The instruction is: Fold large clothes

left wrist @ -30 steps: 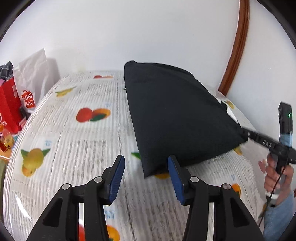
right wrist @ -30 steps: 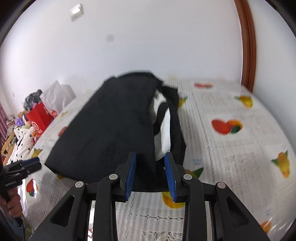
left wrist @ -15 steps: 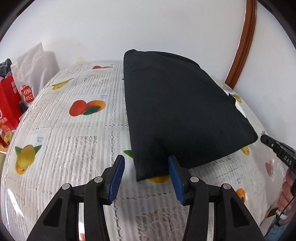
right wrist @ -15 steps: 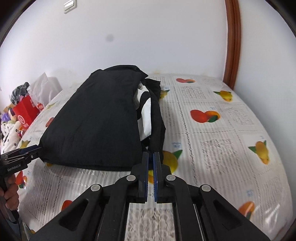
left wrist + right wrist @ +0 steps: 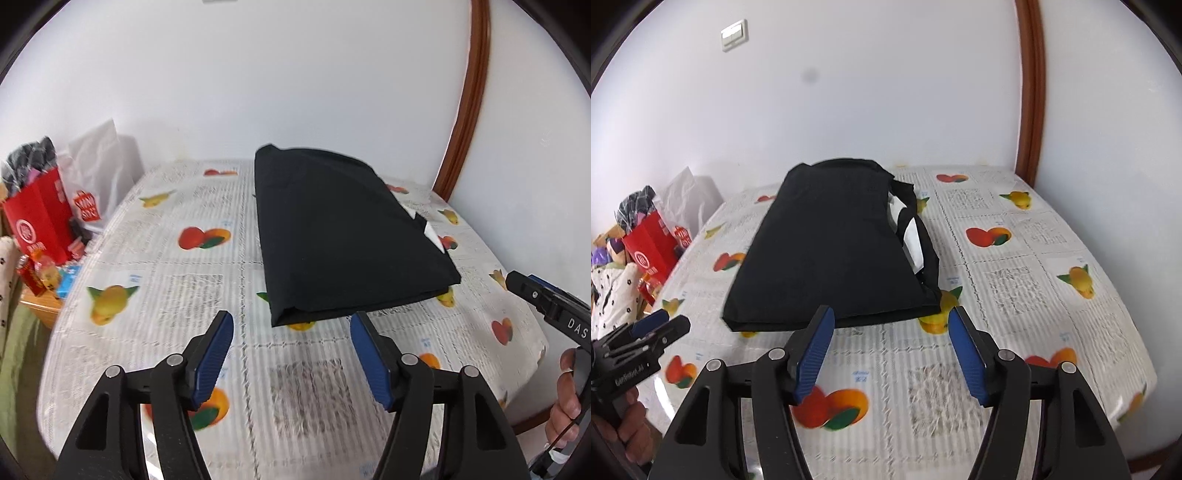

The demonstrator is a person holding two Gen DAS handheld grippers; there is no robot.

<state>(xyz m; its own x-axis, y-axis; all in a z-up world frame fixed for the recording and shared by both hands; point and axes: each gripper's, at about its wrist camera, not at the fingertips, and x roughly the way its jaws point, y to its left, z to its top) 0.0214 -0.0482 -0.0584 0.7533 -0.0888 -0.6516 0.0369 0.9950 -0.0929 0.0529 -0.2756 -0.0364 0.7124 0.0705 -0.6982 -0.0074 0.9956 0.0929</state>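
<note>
Black garment point(image 5: 343, 236) is laid folded into a flat rectangular stack on the table, on a fruit-print tablecloth point(image 5: 177, 280), at about 12 o'clock from both grippers. A white patch of the garment is exposed along its right-hand edge in the right wrist view point(image 5: 912, 236).

Left to right in the left wrist view: a red paper bag point(image 5: 40, 218) and a white plastic bag point(image 5: 96, 184) are seen at 10 o'clock, off the table's left edge. Left gripper point(image 5: 291, 325) is held over the cloth just short of the garment's near left corner, at 6 o'clock from it. Its jaws have just been opening and are spread wide, with nothing between the blue pads point(image 5: 214, 354); the fabric is not touched. A brown door frame point(image 5: 469, 110) is seen at 1 o'clock.

Right gripper point(image 5: 890, 321) is held near the garment's near right corner, apart from it. Its jaws have just been opening and are likewise set wide and empty; only tablecloth is seen between the pads point(image 5: 967, 354). The same gripper is seen at 3 o'clock in the left wrist view, with the person's hand point(image 5: 565, 402) on its handle. In the right wrist view the left gripper is seen at 8 o'clock, clear of the garment. A wall switch point(image 5: 734, 35) is seen at 11 o'clock.
</note>
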